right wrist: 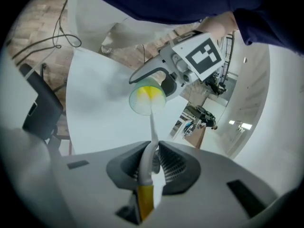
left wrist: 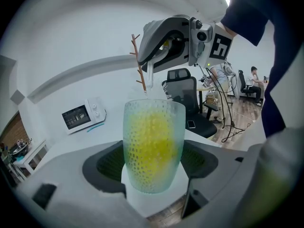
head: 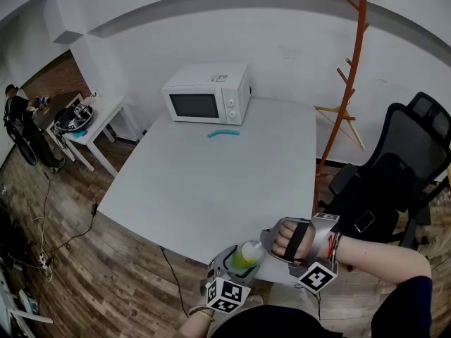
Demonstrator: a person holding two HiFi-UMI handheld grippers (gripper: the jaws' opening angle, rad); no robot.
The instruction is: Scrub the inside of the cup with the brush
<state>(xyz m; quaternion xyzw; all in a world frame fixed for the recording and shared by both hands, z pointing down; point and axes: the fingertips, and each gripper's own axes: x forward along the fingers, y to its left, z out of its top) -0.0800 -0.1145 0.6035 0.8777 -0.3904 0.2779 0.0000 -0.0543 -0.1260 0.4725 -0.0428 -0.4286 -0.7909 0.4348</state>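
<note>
**Inspector:** Edges and clearance?

**Surveyor:** Table (head: 211, 182) broad and mostly bare; microwave (head: 208, 94) at the far edge, teal item (head: 223, 133) just before it, both well apart from the work; the work sits at the near edge; office chair (head: 394, 182) off the right side.

**Inspector:** Tongs and poses?

**Surveyor:** Left gripper (left wrist: 153, 167) clamped on the frosted cup (left wrist: 153, 146), mouth facing the right gripper (right wrist: 153, 167); that one's jaws closed on the brush (right wrist: 151, 127) handle, stem running into the cup; right hand (head: 292, 239) fisted round its grip.
</note>
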